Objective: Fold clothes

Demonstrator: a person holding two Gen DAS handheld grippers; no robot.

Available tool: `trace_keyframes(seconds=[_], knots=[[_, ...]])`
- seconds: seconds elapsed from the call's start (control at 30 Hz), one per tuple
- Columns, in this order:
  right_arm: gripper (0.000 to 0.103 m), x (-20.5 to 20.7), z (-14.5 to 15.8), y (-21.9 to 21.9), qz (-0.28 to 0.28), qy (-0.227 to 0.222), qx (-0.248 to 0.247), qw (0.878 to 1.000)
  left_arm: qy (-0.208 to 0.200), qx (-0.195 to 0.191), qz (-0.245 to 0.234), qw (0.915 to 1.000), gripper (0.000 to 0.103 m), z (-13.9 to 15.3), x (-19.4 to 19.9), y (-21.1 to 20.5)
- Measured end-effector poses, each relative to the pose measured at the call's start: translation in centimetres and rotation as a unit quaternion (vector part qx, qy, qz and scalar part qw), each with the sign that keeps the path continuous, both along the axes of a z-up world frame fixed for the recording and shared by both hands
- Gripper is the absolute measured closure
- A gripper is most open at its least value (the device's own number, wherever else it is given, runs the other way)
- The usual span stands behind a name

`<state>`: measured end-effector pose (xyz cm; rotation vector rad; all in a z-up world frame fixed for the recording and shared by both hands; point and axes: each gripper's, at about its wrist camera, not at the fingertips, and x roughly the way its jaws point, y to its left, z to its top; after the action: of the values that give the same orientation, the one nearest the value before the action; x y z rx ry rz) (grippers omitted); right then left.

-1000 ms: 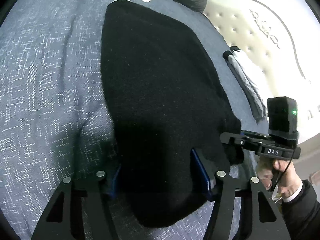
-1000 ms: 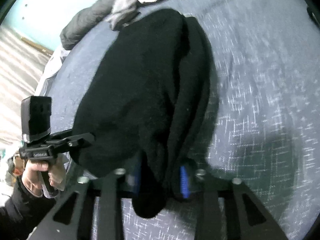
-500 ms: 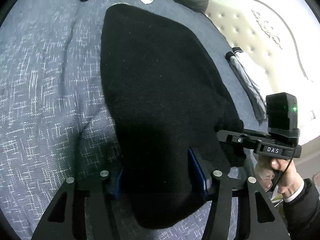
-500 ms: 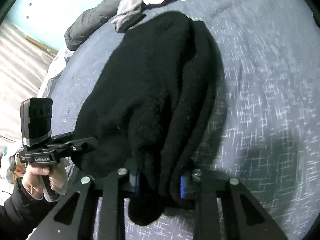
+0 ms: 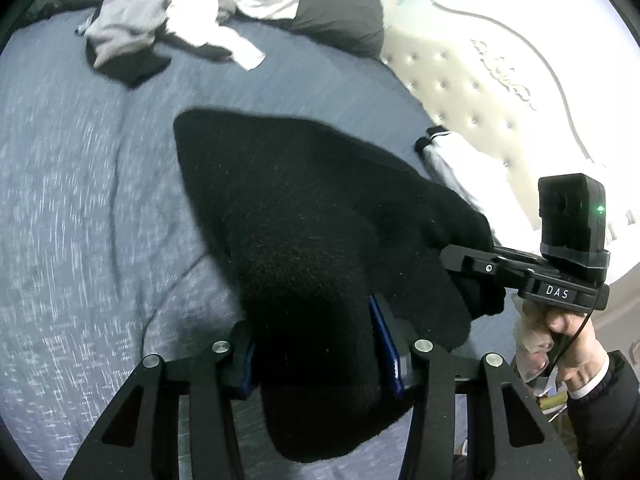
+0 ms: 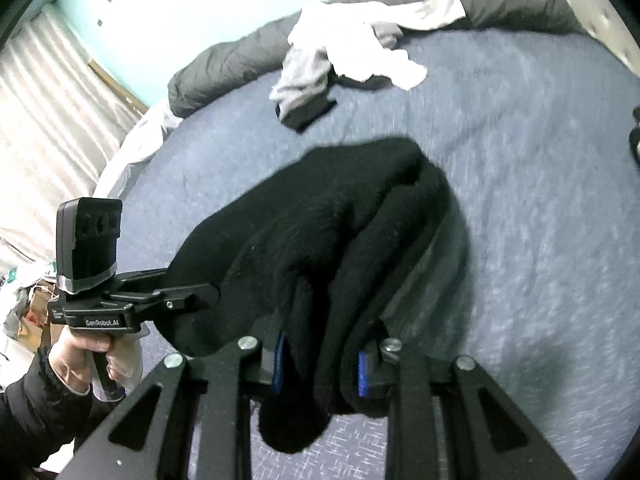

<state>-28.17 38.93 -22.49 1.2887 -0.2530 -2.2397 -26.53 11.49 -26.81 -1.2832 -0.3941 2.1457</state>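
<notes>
The black garment (image 5: pixel 304 240) hangs bunched over the near part of the blue bed (image 5: pixel 80 220). The left gripper (image 5: pixel 316 344) is closing, its pads pressing a thick fold of it. The right gripper (image 6: pixel 320 364) pinches the other near edge narrowly. A pale clothes pile (image 6: pixel 352 48) lies far off by a dark pillow (image 5: pixel 340 16).

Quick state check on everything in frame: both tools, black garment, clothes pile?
Left tool: closing on black garment, fabric between pads.
Right tool: clamped on black garment.
Black garment: near end held up, far end on the bed.
Clothes pile: unfolded, heaped at far end.
</notes>
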Motion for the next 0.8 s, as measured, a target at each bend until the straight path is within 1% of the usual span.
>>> trace_keyframes(seconds=[0.1, 0.2, 0.33, 0.43, 0.8], knots=[[0.078, 0.1, 2.3, 1.2, 0.002, 0.02, 0.0, 1.0, 0.011, 0.004, 0.002, 0.9999, 0.053, 2.1, -0.7, 1.4], [0.078, 0.0, 4.5, 2.5, -0.002, 0.035, -0.002, 0.999, 0.025, 0.003, -0.001, 0.9997, 0.053, 4.0, -1.4, 4.4], [0.078, 0.2, 7.2, 4.5, -0.008, 0.055, -0.002, 0.998, 0.043, 0.003, -0.011, 0.999, 0.053, 6.6, -1.2, 6.4], [0.078, 0.5, 9.1, 6.2, -0.013, 0.071, 0.002, 0.997, 0.053, 0.003, -0.018, 0.9984, 0.053, 8.1, -1.3, 8.3], [0.078, 1.9, 15.0, 12.9, -0.04, 0.115, 0.01, 0.993, 0.095, 0.003, -0.041, 0.9947, 0.053, 14.0, -1.6, 15.9]])
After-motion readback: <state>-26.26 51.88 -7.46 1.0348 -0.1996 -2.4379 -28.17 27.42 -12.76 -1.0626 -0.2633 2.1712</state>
